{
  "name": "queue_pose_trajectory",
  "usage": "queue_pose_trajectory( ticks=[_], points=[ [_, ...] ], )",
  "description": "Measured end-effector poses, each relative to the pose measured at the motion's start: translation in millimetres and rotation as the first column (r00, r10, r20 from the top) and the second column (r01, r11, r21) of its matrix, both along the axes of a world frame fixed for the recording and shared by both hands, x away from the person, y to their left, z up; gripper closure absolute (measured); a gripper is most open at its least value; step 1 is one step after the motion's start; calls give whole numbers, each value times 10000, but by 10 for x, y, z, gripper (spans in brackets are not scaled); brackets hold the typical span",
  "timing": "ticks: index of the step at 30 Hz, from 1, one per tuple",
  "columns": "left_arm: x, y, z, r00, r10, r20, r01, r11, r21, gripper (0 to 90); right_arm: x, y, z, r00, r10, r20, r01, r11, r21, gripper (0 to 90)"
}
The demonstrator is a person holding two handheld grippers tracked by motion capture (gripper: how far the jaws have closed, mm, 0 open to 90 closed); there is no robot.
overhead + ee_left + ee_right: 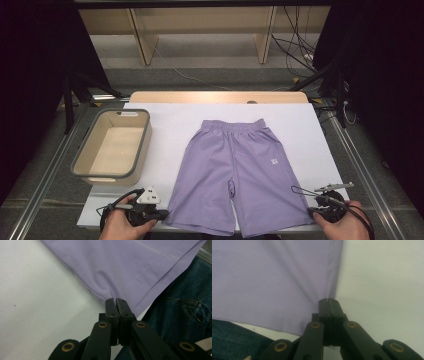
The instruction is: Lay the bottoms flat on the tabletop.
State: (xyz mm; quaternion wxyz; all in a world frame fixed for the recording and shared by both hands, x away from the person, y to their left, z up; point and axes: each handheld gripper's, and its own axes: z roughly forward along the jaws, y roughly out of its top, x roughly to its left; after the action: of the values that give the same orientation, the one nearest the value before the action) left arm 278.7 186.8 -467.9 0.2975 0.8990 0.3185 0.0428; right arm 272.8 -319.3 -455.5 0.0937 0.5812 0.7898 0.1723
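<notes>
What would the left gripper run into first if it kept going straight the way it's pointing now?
The lilac shorts. The left gripper is shut on the outer edge of one leg near the hem, pointing across the fabric, so going on it would likely just push into more cloth lying flat on the white table cover.

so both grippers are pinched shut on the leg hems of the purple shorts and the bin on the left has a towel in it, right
Not quite: the bin is empty, as the high view shows. The rest holds: the left gripper and the right gripper are each pinched shut on an outer leg edge of the purple shorts.
</notes>
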Motion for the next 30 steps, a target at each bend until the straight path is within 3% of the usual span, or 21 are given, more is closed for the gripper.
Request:
queue_pose_trajectory(
  ticks=[4,7,13,18,20,25,30],
  points=[
    [1,-3,-1,10000,26,19,-26,10000,-81,880,0,-1,1,10000,69,-11,-69,10000,5,896],
    [4,0,7,9999,40,152,-37,9998,-194,862,4,1,11,9998,-32,220,29,9999,117,827],
    [28,8,39,9973,195,713,-150,9979,-624,716,23,30,48,9893,110,1454,-176,9989,444,667],
    [51,19,80,9886,510,1418,-358,9936,-1076,572,67,95,62,9622,742,2620,-987,9918,816,548],
    [64,27,88,9850,680,1586,-473,9903,-1308,537,81,121,69,9481,774,3083,-1220,9842,1282,526],
    [110,13,96,9790,1029,1761,-739,9837,-1638,410,120,204,69,9169,981,3870,-1756,9696,1702,447],
    [169,-3,101,9741,1363,1806,-990,9745,-2015,281,180,371,51,8775,1324,4609,-2482,9478,2003,357]
  ],
)
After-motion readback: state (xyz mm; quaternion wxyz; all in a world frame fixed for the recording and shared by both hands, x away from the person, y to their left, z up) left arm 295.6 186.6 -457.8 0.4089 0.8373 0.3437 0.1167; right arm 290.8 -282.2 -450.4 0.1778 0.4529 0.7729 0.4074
